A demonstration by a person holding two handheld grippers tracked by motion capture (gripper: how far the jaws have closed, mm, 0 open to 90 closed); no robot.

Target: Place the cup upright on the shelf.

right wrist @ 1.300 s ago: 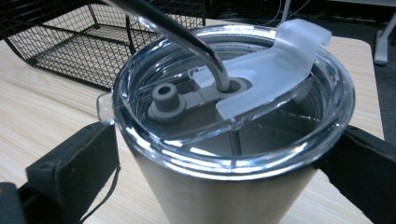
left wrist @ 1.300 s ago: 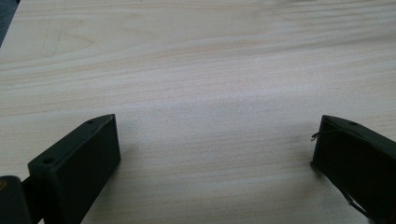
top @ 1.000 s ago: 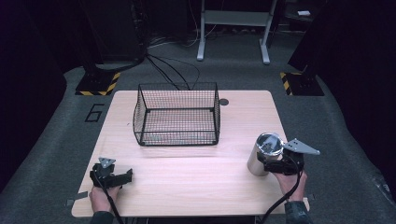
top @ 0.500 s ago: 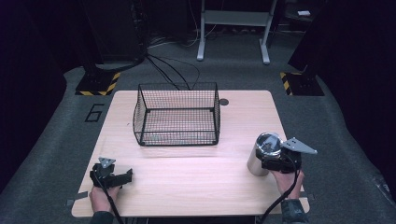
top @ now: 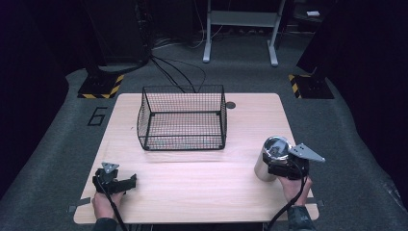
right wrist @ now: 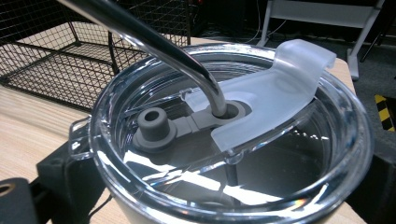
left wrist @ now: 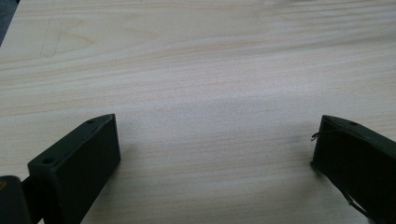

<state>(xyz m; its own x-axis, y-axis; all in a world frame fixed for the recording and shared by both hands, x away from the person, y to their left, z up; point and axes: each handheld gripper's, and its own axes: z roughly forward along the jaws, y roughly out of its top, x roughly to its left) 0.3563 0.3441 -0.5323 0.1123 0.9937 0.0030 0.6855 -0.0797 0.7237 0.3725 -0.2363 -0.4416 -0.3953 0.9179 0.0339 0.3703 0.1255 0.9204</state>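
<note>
A steel tumbler (top: 268, 160) with a clear lid (right wrist: 224, 135) and a bent metal straw (right wrist: 154, 39) is near the table's right front. My right gripper (top: 281, 167) is shut on its body, one black jaw on each side just below the lid. The tumbler leans a little, and I cannot tell whether its base touches the wood. A black wire basket (top: 183, 118) stands empty at the middle back of the table. My left gripper (top: 117, 183) rests at the left front, its jaws wide open (left wrist: 215, 140) over bare wood.
The light wooden table (top: 202, 178) has a small dark round hole (top: 231, 105) behind the basket. Around it lie grey carpet, cables, yellow-black striped stand feet (top: 101, 86) and a white metal frame (top: 240, 29) at the back.
My right gripper has shifted a little to the left with the tumbler in it. The left gripper and the basket have not moved.
</note>
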